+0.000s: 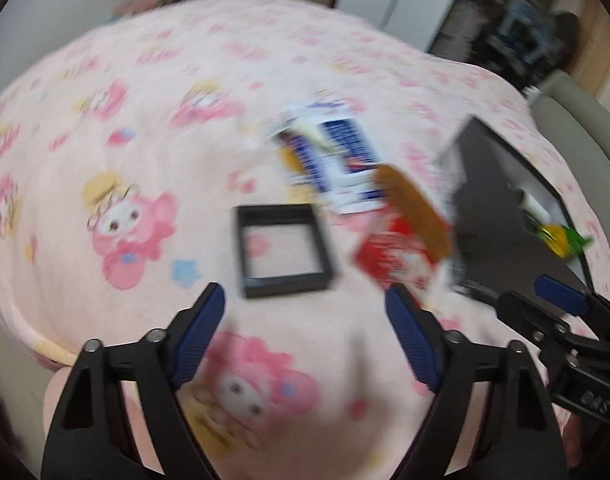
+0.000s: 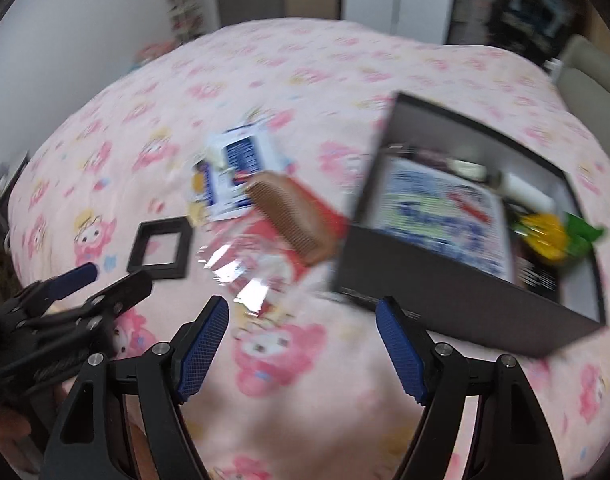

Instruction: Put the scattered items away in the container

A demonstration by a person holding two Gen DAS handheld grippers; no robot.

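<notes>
A black box [image 2: 445, 280] lies on the pink bed at the right; it holds a blue-printed packet [image 2: 445, 208] and a yellow-green item [image 2: 553, 236]. It also shows in the left wrist view [image 1: 489, 216]. Left of it lie a brown comb [image 2: 293, 208] [image 1: 413, 208] on a red packet [image 2: 265, 240] [image 1: 389, 256], a blue-white packet [image 2: 237, 168] [image 1: 337, 160] and a small black square frame [image 2: 161, 248] [image 1: 283, 250]. My left gripper [image 1: 305, 316] is open and empty just short of the frame. My right gripper [image 2: 301, 328] is open and empty near the box's front wall.
The pink cartoon-print blanket [image 1: 145, 120] covers the whole bed. A grey chair [image 2: 593, 80] stands past the bed at the right. White doors and a dark shelf are at the back. Each gripper shows in the other's view: the right one [image 1: 561, 296], the left one [image 2: 73, 280].
</notes>
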